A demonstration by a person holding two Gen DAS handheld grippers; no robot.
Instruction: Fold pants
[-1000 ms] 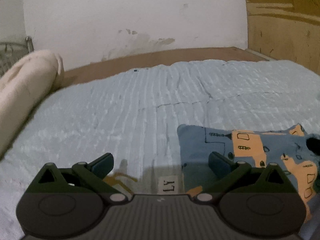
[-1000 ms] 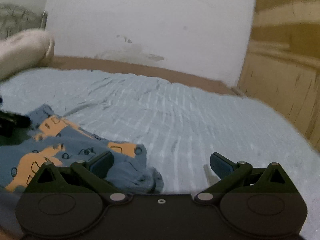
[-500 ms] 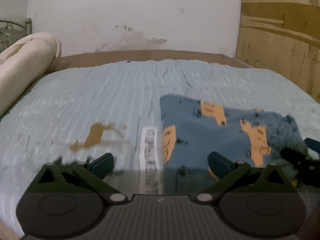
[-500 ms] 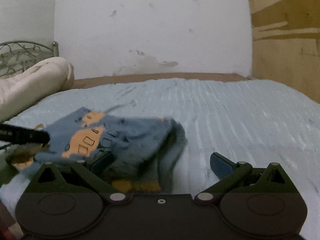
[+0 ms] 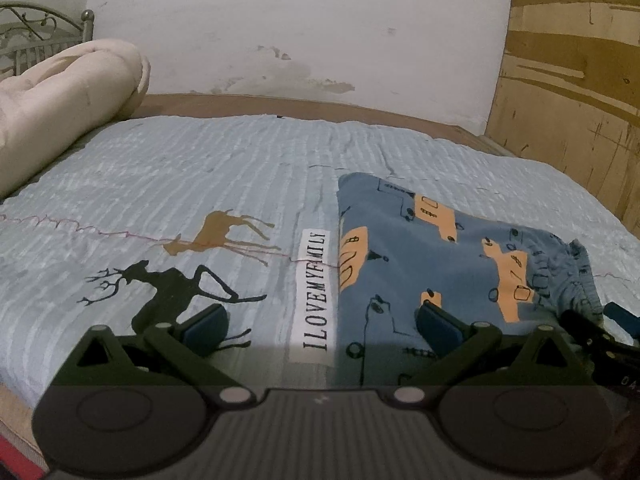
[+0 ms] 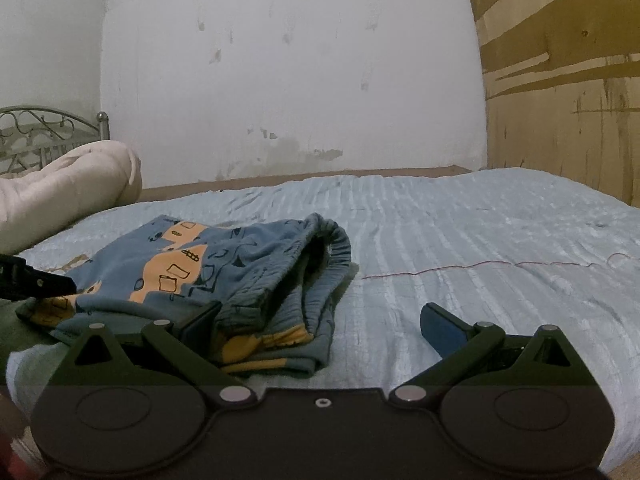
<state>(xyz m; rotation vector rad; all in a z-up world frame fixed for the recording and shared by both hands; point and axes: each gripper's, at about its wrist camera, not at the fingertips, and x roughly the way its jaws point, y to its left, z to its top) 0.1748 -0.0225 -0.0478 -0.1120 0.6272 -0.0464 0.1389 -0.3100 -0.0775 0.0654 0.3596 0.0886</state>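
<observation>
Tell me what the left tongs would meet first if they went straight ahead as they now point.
Likely the bedspread itself: between the open left tongs lies the white text strip, with the folded pants edge just right of centre. Depth is hard to judge.

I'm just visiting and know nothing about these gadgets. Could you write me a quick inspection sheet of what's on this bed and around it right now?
Surface: light blue ribbed bedspread with deer prints and a white text label.
Job's things: blue pants with orange car prints, folded into a compact stack, waistband facing right.
Clutter: rolled cream quilt at the bed's left side.
Grippers: left gripper open, holding nothing, over the pants' left edge; right gripper open, holding nothing, at the pants' near right corner.
Cables: nothing seen.
Surroundings: stained white wall, wooden panel on the right, metal bed frame behind the quilt.
</observation>
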